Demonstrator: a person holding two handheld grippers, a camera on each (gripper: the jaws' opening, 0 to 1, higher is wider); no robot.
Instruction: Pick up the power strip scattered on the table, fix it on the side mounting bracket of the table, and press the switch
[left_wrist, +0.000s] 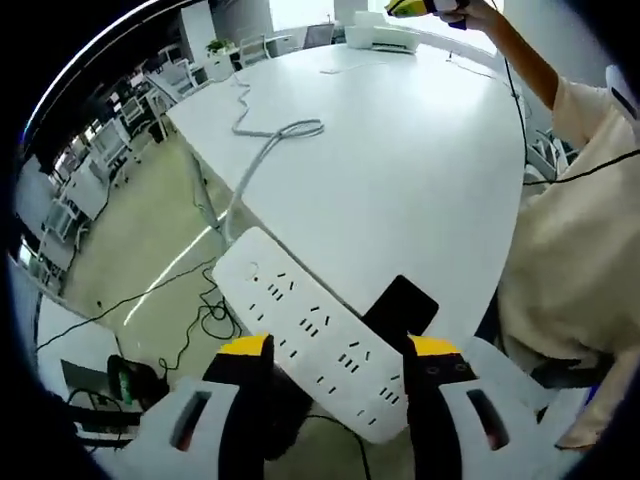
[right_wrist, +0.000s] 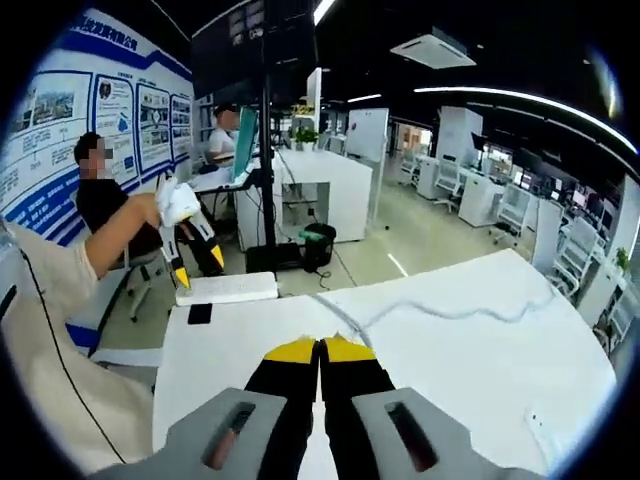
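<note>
The white power strip (left_wrist: 310, 335) lies slantwise over the table's edge, its near end between the yellow-tipped fingers of my left gripper (left_wrist: 340, 350), which is shut on it across its width. A black mounting bracket (left_wrist: 402, 305) sits at the table edge just right of the strip. The strip's grey cable (left_wrist: 262, 160) runs up over the white table (left_wrist: 400, 170). In the right gripper view, my right gripper (right_wrist: 320, 350) is shut with nothing in it, above the table (right_wrist: 480, 370). Far left there, the left gripper (right_wrist: 197, 262) stands on the power strip (right_wrist: 235, 288) beside the bracket (right_wrist: 200, 313).
A person in a cream shirt (left_wrist: 580, 250) stands at the table's right side, a hand holding the right gripper (left_wrist: 420, 8) at the far end. Cables (left_wrist: 200, 320) trail on the floor below the edge. Desks, chairs and seated people (right_wrist: 100, 200) fill the office beyond.
</note>
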